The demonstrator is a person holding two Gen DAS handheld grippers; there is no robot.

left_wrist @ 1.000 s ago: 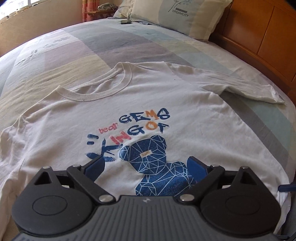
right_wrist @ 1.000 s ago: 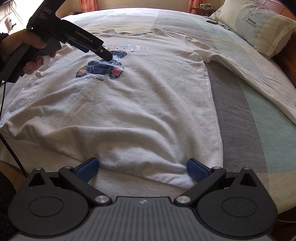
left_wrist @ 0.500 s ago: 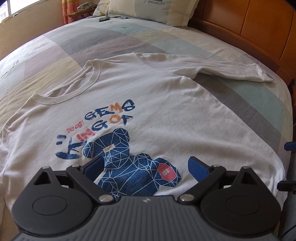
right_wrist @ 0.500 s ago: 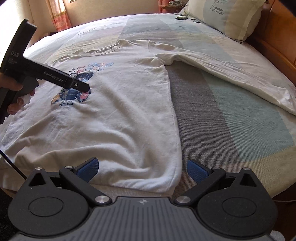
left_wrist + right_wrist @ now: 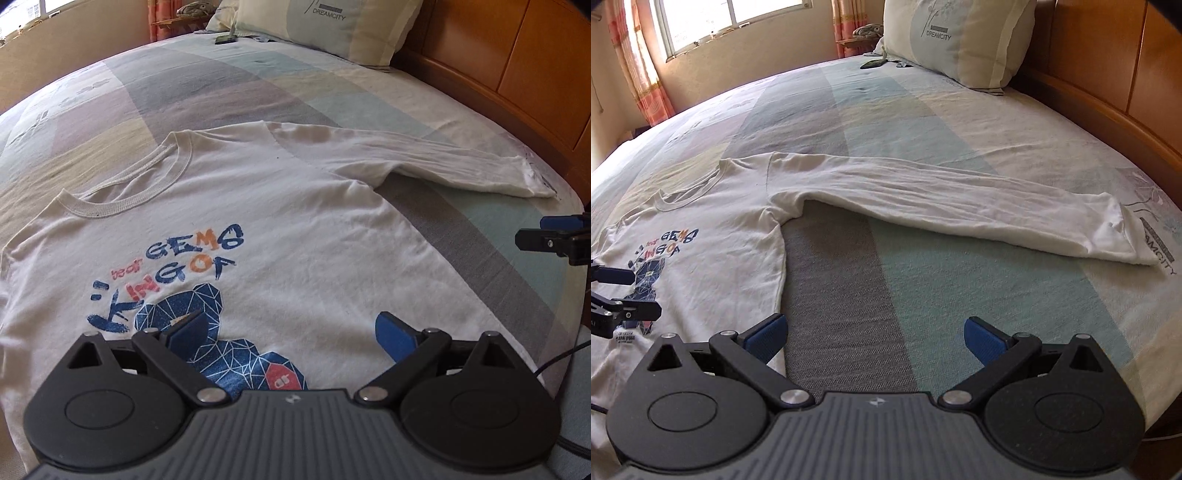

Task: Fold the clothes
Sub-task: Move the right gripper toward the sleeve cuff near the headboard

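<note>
A white long-sleeved T-shirt [image 5: 303, 236] was spread flat, print up, on the bed [image 5: 923, 122]. Both the left gripper [image 5: 291, 332] and right gripper [image 5: 873, 338] were held spread apart, empty, above it.

Before you, the white shirt [image 5: 303, 229] is soft matt cotton cloth; beneath it the bedsheet [image 5: 923, 122] is coarser woven cloth; beside the bed, the headboard [image 5: 1108, 62] is glossy smooth wood.
</note>
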